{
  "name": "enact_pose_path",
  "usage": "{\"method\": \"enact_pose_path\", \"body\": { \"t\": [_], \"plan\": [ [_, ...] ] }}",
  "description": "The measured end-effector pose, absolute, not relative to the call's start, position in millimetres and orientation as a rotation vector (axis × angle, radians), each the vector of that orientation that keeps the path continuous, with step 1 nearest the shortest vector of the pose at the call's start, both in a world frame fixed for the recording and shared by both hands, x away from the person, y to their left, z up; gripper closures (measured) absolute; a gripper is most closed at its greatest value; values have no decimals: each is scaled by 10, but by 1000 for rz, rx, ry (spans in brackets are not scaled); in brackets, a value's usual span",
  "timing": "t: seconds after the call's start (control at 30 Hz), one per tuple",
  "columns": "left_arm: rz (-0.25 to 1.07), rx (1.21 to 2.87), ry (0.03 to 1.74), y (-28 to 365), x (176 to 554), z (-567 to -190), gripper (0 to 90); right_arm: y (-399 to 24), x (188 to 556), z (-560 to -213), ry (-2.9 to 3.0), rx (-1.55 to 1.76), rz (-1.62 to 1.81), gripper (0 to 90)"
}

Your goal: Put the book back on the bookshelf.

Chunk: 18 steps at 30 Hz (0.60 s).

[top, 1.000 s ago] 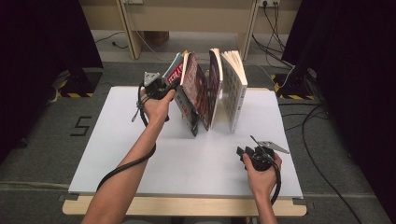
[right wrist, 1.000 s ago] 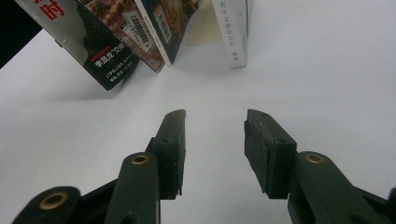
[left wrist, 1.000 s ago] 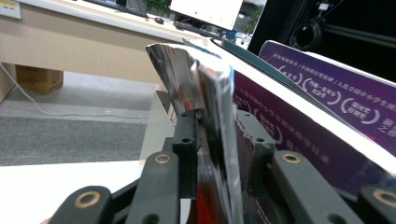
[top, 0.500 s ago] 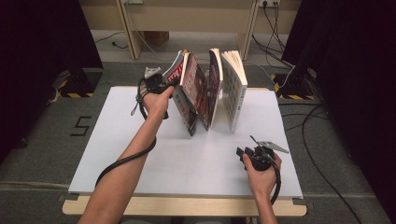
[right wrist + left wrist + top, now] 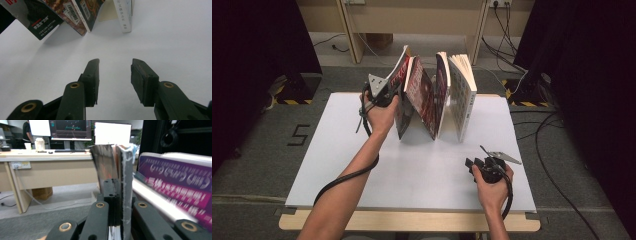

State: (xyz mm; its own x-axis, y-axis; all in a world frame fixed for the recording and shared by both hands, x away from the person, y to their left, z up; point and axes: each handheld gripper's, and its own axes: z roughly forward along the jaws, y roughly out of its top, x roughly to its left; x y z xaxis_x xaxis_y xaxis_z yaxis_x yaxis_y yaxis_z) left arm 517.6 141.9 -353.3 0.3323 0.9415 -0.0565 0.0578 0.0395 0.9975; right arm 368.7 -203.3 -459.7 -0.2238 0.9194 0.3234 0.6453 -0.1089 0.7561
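Several books stand fanned at the back of the white table (image 5: 412,175). My left gripper (image 5: 390,93) is shut on the upper edge of the leftmost one, a thin red-covered book (image 5: 402,75) that leans left. In the left gripper view the jaws (image 5: 117,202) pinch that book's edge (image 5: 120,165), and a purple cover (image 5: 175,182) lies just to the right. In the right gripper view this book's lower corner (image 5: 37,25) seems to hang just off the table. My right gripper (image 5: 472,164) rests open near the front right. Nothing is between its jaws (image 5: 113,75).
Beside the held book stand a dark red book (image 5: 422,100), a dark-spined one (image 5: 442,85) and a thick white paperback (image 5: 462,95). Desk legs (image 5: 354,35) and cables (image 5: 512,30) lie on the floor behind the table. The front half of the table is bare.
The left gripper's jaws have closed on the top edge of the leftmost book, and the hand has shifted only slightly. The right hand has kept still.
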Motion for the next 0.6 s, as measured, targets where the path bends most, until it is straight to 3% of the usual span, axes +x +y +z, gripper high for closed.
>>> {"method": "enact_pose_path", "body": {
  "t": [0.23, 0.6],
  "plan": [
    [909, 1332, 1020, 1438, 5155, -3536, 812, -2030, 3684, -4600, 1857, 1731, 1252, 587],
    [755, 1291, 1100, 1512, 5219, -3513, 659, -2031, 3683, -4603, 1857, 1732, 1250, 587]
  ]
}}
